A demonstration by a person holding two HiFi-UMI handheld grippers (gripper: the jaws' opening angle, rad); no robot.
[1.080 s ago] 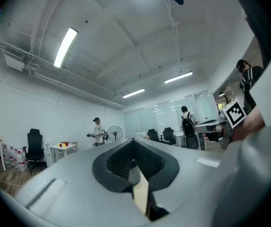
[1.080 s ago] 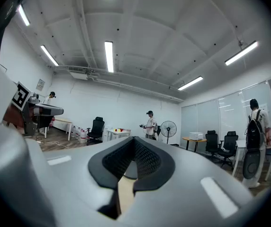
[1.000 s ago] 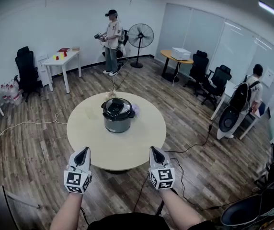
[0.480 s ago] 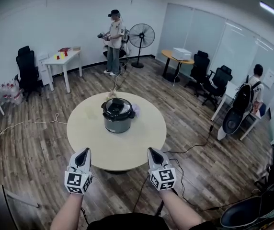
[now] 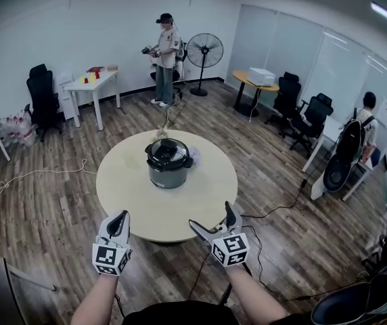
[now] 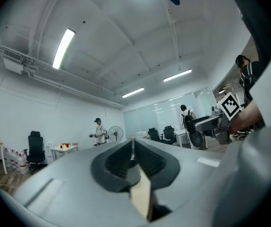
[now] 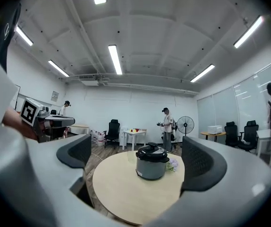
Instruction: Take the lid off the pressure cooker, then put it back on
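Standing a little past the middle of the round, pale wooden table (image 5: pixel 132 202), the pressure cooker (image 5: pixel 168 170) is a squat drum with a dull silver-grey body. Its black lid (image 5: pixel 168 151) is seated on top. The lid is domed and glossy, with a raised black knob at its centre and a rim that juts slightly past the body on each side. The right gripper view shows a small white label low on the body's front (its print is too small to read). A small pale lilac thing (image 5: pixel 193 156) lies just beside the cooker on its right.

Both grippers hang level at the table's near edge, well apart from the cooker. The left gripper (image 5: pixel 118 217) has its jaws pressed fully together with nothing between them. The right gripper (image 5: pixel 211 215) has just been opening its jaws, which now stand spread wide. Nothing is held between its dark ribbed pads (image 7: pixel 76 154). In its own view the cooker and the far table top sit framed in the gap, out of reach.
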